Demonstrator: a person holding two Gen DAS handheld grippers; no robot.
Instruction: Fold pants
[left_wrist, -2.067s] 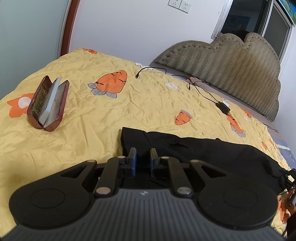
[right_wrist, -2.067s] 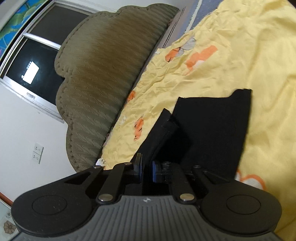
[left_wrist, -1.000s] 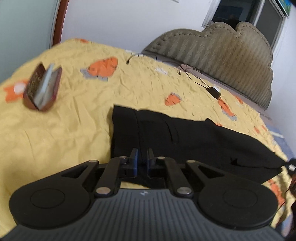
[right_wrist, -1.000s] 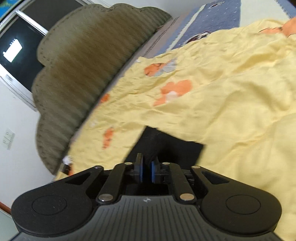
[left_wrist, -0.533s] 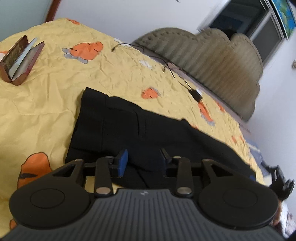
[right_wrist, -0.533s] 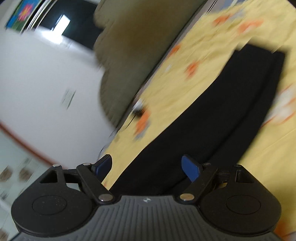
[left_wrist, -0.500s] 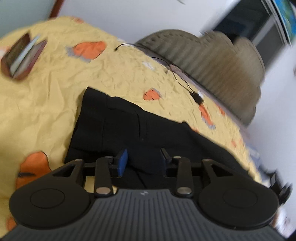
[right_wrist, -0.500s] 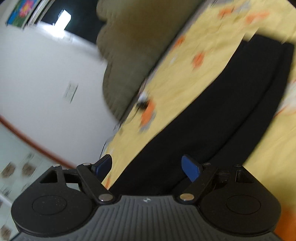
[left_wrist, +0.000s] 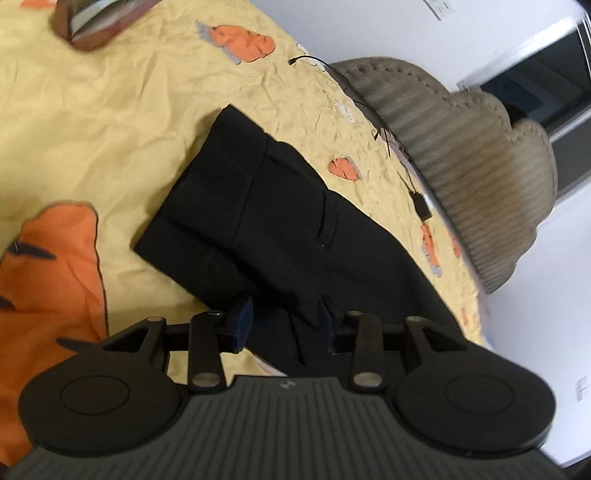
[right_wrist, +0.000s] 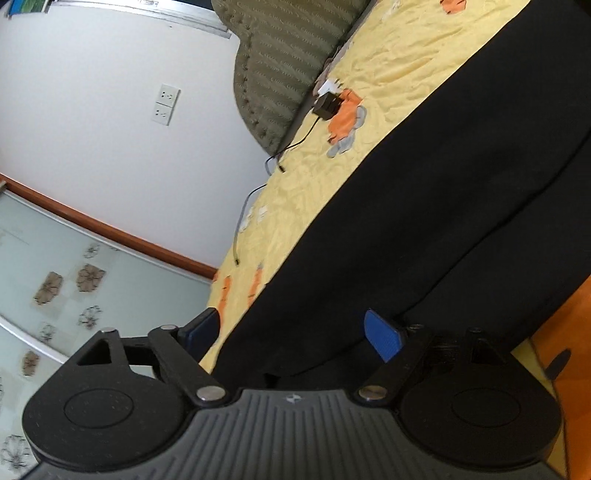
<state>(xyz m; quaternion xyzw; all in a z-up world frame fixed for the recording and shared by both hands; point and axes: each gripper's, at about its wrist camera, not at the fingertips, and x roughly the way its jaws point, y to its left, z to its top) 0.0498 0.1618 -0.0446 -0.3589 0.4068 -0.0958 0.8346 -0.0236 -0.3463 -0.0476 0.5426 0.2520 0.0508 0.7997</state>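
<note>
The black pants (left_wrist: 280, 221) lie flat on the yellow carrot-print bedsheet (left_wrist: 110, 129), legs laid one on the other, waistband toward the upper left in the left wrist view. My left gripper (left_wrist: 284, 321) hovers over the near edge of the waist part, its jaws partly apart and opening, with black cloth below them and no pad pressing on it. In the right wrist view the pants (right_wrist: 443, 192) run as a long black strip across the sheet. My right gripper (right_wrist: 291, 332) stands wide and still opening, astride the cloth's near end without gripping it.
A brown open case (left_wrist: 99, 22) lies on the sheet at the far left. A black charger with its cable (left_wrist: 421, 205) sits near the padded headboard (left_wrist: 461, 147); the charger (right_wrist: 327, 105) also shows in the right wrist view. Behind is a white wall with sockets (right_wrist: 166, 103).
Both grippers were shut on the black cloth and have let go; their jaws now stand apart. The right one swung round to look along the pants. The left one sank and rolled.
</note>
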